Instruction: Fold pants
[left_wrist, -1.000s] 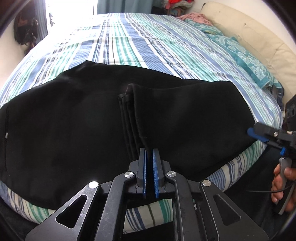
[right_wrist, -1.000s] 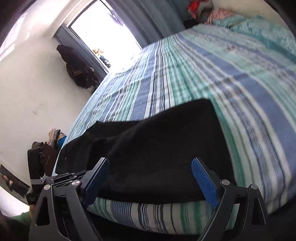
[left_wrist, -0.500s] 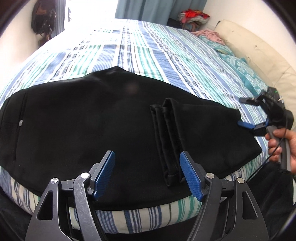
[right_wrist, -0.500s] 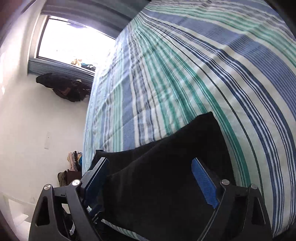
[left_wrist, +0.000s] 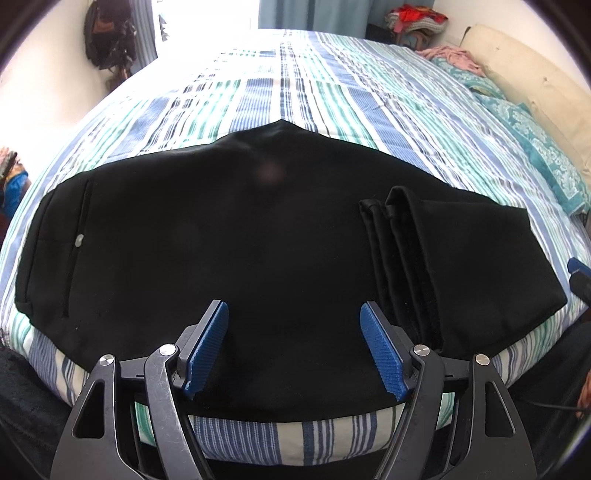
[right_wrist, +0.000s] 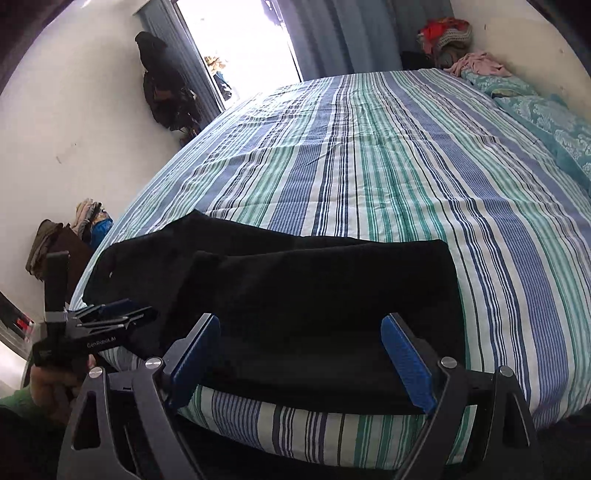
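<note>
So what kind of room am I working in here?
Almost certainly a home bedroom: the black pants lie on a large bed with a striped sheet, teal pillows sit along the wall, and clothes are piled in the corner.

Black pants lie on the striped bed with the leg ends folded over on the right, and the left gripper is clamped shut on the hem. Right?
Not quite. The left gripper is open, its blue pads spread wide with nothing between them, as the left wrist view shows. The rest stands: the black pants lie on the striped bed, and the leg ends are folded over on the right.
</note>
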